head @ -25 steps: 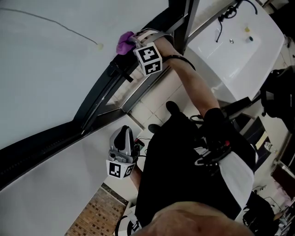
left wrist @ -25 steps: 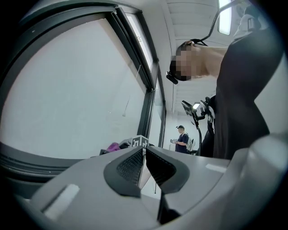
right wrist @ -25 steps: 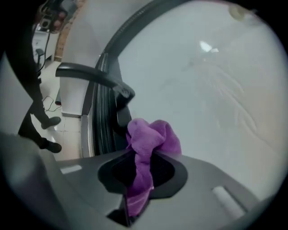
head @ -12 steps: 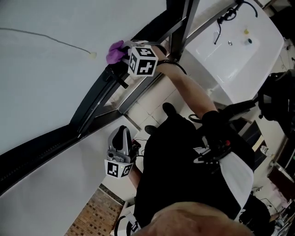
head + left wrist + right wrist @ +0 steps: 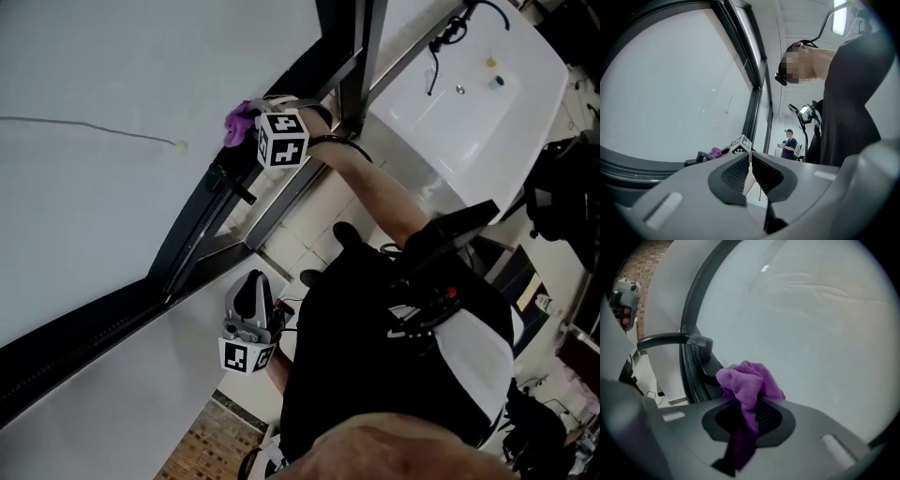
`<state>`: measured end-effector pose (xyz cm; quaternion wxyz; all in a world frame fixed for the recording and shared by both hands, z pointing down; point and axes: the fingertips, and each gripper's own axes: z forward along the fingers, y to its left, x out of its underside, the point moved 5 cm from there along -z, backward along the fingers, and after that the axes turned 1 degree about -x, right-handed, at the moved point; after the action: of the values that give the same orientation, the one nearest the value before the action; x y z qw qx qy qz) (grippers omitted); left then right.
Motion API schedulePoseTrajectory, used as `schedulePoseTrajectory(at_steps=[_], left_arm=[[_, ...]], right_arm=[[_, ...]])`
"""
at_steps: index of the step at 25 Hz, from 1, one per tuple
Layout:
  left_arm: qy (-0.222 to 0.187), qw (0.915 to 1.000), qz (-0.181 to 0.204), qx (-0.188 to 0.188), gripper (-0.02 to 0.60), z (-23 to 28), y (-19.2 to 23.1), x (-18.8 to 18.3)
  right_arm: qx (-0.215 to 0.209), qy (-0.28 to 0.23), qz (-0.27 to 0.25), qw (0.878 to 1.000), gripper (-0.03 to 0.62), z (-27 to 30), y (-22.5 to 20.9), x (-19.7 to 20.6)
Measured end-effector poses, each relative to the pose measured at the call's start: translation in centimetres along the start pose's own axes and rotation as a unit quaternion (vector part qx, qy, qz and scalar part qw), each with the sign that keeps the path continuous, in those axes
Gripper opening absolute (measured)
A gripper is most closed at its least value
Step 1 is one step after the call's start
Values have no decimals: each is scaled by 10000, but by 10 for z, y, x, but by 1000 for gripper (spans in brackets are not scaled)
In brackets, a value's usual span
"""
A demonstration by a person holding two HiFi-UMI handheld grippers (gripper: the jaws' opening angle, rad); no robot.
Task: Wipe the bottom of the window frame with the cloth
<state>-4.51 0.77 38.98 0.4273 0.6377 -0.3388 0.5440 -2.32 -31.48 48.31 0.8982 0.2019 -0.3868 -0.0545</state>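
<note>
A purple cloth point(image 5: 241, 122) is pressed against the dark bottom rail of the window frame point(image 5: 202, 211), where it meets the glass. My right gripper point(image 5: 251, 127) is shut on it, its marker cube facing up. In the right gripper view the cloth point(image 5: 747, 380) bunches out between the jaws, with the frame point(image 5: 693, 366) just beyond it. My left gripper point(image 5: 250, 286) hangs low beside the person's body, away from the frame. Its jaws point(image 5: 750, 168) are shut with nothing in them.
A black window handle point(image 5: 234, 187) sticks out of the frame just below the cloth. A blind cord's end point(image 5: 178, 145) hangs in front of the glass. A white sink point(image 5: 469, 94) stands at the upper right. Another person point(image 5: 789, 145) stands far off.
The right gripper with the cloth has shifted a little down and left in the head view, still on the frame. The left gripper has stayed low at the person's side.
</note>
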Motion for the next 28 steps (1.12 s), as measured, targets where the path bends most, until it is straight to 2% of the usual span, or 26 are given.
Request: schedulePoseTrajectory(at_steps=[3,5,6,7,8,10,11,13,15,17,19,22,24,26,28], left_arm=[[-21,10000,44,1,23,-1,2,-1],[-29,10000,11,-42,23,-5,7,0],[-25,10000,-22,-68,23,-6,9,2],[-13,9999,-57,-89,23,-6,10,3],[5,9999,-85,-97,23,-5,10,4],[37,9999,-89,-60,23,0,8,4],[48,10000,-66,-18,23,4,6,3],[47,10000,-24,60,23,9,3,1],[13,10000,-43,82,23,10,3,2],[-24,10000,-82,43,23,9,4,3],[-64,9999,-118,-31,23,4,4,4],[-117,9997,-142,-131,23,-1,6,5],[-161,9997,-115,-133,23,-1,6,2],[-250,9996,-82,-130,23,-2,6,-3],[-317,9994,-90,-139,23,-6,7,-2]], right_arm=[[695,415,753,9939,60,-23,-54,58],[1404,834,1265,9784,60,-42,-90,97],[1721,1095,1324,9700,60,-49,-102,108],[1932,1316,1189,9650,60,-53,-106,110],[2002,1424,884,9653,60,-52,-102,104],[1856,1376,208,9727,60,-42,-87,86],[1800,1337,66,9745,60,-38,-85,87],[1893,1284,306,9730,60,-39,-99,107],[2185,1478,604,9627,60,-50,-124,133],[2479,1908,588,9480,57,-60,-142,149],[2500,2224,290,9419,58,-62,-140,147],[2466,2513,-477,9348,58,-50,-127,139],[2489,2708,-652,9276,58,-49,-134,146],[2584,2990,-747,9156,58,-57,-143,149],[2833,3271,-1031,8956,60,-55,-146,150]])
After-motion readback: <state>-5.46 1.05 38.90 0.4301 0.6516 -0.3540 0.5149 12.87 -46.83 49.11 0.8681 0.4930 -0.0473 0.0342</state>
